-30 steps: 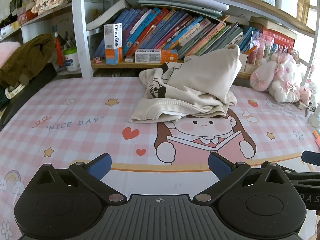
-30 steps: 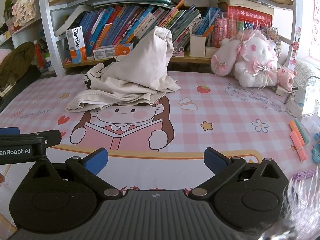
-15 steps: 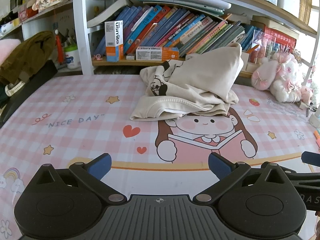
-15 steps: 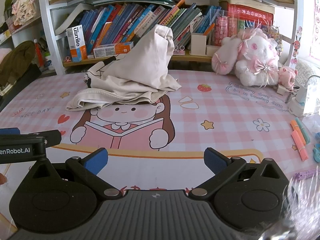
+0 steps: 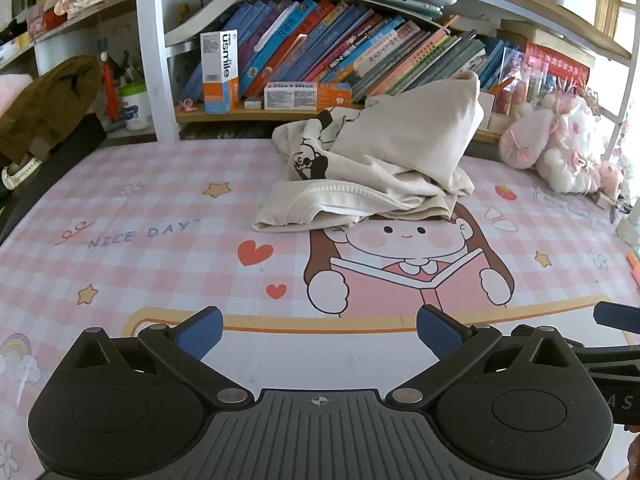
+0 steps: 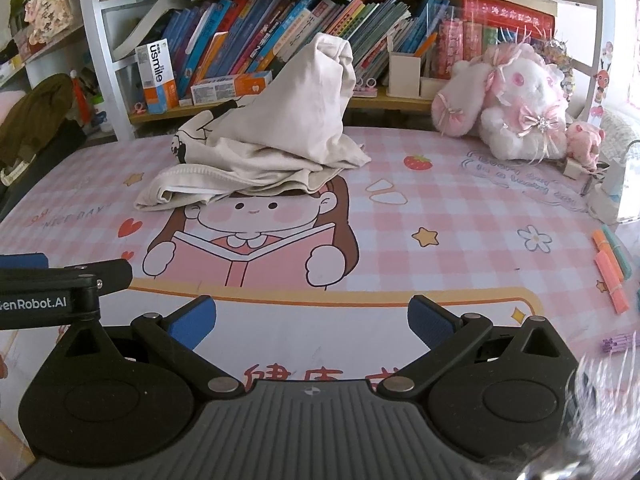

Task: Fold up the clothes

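A crumpled cream garment (image 5: 372,164) with a black panda print lies in a heap on the pink checked mat (image 5: 152,216), its peak leaning against the bookshelf. The right wrist view shows the same garment (image 6: 272,152) left of centre. My left gripper (image 5: 318,330) hovers open near the mat's front edge, well short of the cloth, with nothing between its blue pads. My right gripper (image 6: 312,320) is open too, empty, at a similar distance. Part of the left gripper's body (image 6: 60,292) juts in at the left of the right wrist view.
A bookshelf (image 5: 320,56) full of books stands right behind the garment. Pink and white plush toys (image 6: 516,104) sit at the back right. Orange and green markers (image 6: 610,268) lie at the right edge. A brown coat (image 5: 44,100) hangs at the far left.
Both grippers have tilted or drifted slightly, so the garment sits a little lower and nearer in both views. The cloth itself has not moved. Both stay open.
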